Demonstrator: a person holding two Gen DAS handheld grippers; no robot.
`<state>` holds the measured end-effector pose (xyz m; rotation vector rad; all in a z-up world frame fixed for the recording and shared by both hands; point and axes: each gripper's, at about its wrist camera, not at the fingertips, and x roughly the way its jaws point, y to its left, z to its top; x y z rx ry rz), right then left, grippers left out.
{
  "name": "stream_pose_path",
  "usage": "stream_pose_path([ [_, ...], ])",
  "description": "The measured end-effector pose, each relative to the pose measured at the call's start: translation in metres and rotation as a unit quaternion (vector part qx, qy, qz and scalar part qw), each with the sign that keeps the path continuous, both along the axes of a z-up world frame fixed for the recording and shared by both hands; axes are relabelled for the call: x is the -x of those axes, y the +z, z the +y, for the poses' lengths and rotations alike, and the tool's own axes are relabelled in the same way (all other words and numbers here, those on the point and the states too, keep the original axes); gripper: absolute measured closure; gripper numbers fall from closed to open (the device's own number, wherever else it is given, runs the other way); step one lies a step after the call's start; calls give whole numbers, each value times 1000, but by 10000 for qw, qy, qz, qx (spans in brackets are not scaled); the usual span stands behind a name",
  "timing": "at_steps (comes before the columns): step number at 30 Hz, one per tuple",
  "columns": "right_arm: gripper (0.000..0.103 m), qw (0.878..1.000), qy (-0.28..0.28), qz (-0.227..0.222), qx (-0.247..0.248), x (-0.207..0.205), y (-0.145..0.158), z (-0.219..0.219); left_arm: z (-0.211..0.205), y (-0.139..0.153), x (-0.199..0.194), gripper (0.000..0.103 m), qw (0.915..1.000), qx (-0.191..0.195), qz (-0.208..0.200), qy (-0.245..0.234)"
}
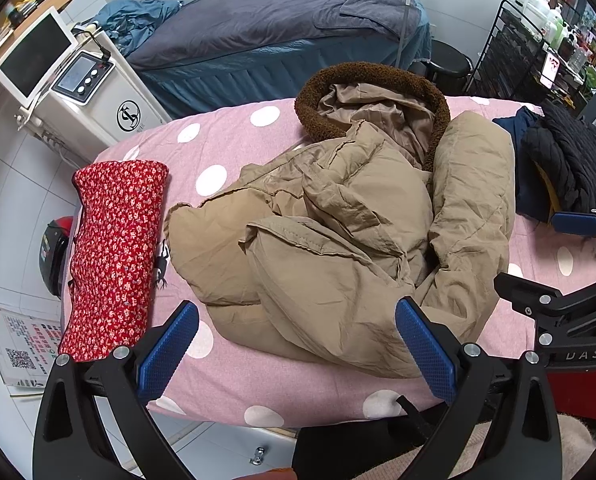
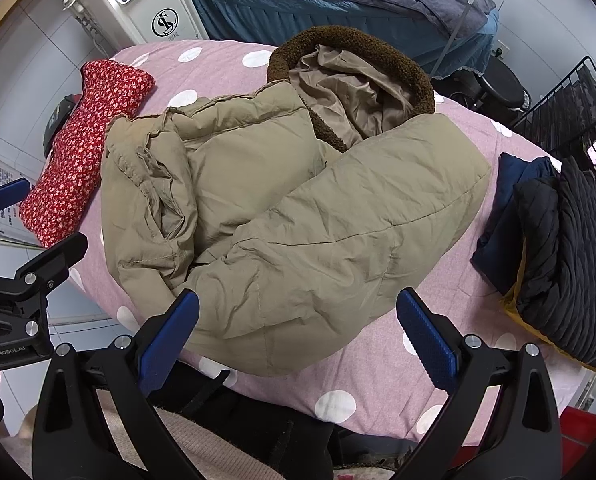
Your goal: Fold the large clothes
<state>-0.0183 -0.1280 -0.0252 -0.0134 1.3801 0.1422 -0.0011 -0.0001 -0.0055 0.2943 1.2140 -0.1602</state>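
A tan padded coat with a brown fleece-trimmed hood lies crumpled in the middle of a pink, white-spotted bed. The hood points to the far side and the sleeves are bunched over the body.

The left claw hovers just above the near edge of the bed with its blue pads spread wide, holding nothing. The right claw is likewise spread and empty, just short of the coat's near hem.

Folding appears not yet begun. The likely next move is to pinch two points of the near hem or a sleeve and pull the coat flat before any fold. The thick padding may spring back.

The left view shows a folded red floral garment on the left of the bed and the coat's left flap bunched up. The right view shows the coat's right sleeve lying smooth across the front, and more of a dark folded pile at the right. Each view catches the other claw at its edge.
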Motion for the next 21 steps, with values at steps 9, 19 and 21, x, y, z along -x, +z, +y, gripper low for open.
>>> stream_pose_path([
  [9,6,10000,18,23,-4,-2,-2,0,0,-5,-4,6,10000,7,63,-17],
  [19,6,9994,-298,21,-167,-11,-12,-18,7,-15,-27,6,9982,415,430,18],
  [21,6,9986,-444,-34,-288,-16,-14,-26,15,-17,-40,7,9974,544,447,160],
])
